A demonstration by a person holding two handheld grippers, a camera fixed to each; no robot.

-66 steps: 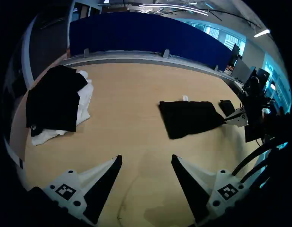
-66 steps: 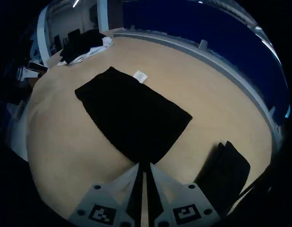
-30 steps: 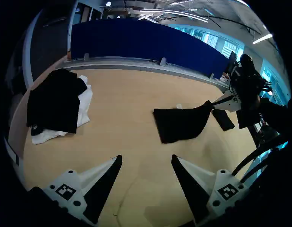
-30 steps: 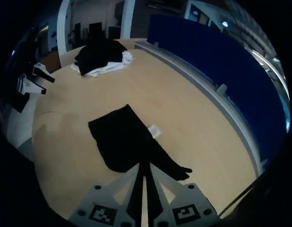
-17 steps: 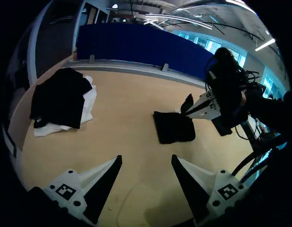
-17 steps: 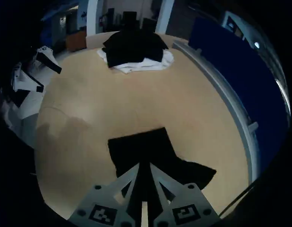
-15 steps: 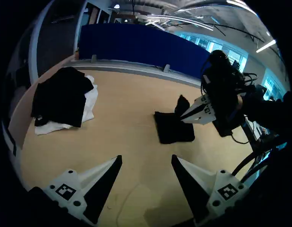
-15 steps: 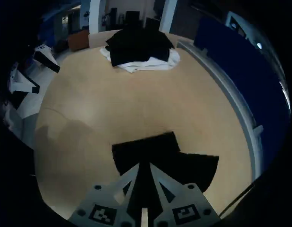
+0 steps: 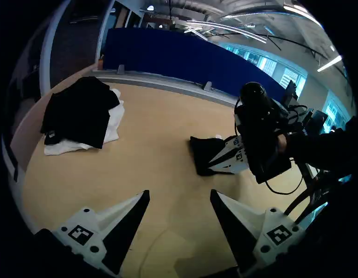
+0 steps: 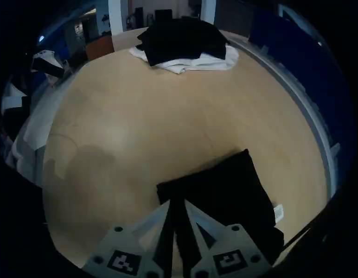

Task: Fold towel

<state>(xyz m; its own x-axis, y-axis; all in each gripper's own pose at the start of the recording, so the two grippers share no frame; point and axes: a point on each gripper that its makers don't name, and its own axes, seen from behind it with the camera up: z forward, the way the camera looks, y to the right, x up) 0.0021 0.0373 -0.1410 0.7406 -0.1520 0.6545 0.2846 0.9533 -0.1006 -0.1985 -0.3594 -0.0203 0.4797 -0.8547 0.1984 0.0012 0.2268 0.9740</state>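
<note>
1. Left gripper (image 9: 179, 204): fingers spread wide, nothing between them, held above the table (image 9: 146, 148)
2. Right gripper (image 10: 177, 208): fingers pinch the black towel (image 10: 220, 190) at its near edge
3. Black towel: lies folded over on the table

No words or numbers can be read. Each finger of the left gripper (image 9: 179, 194) and the right gripper (image 10: 177, 204) carries a black-and-white square marker (image 9: 80, 234), a pattern rather than letters. A small white tag (image 10: 278, 211) at the edge of the black towel (image 10: 225, 185) is too small to read
</note>
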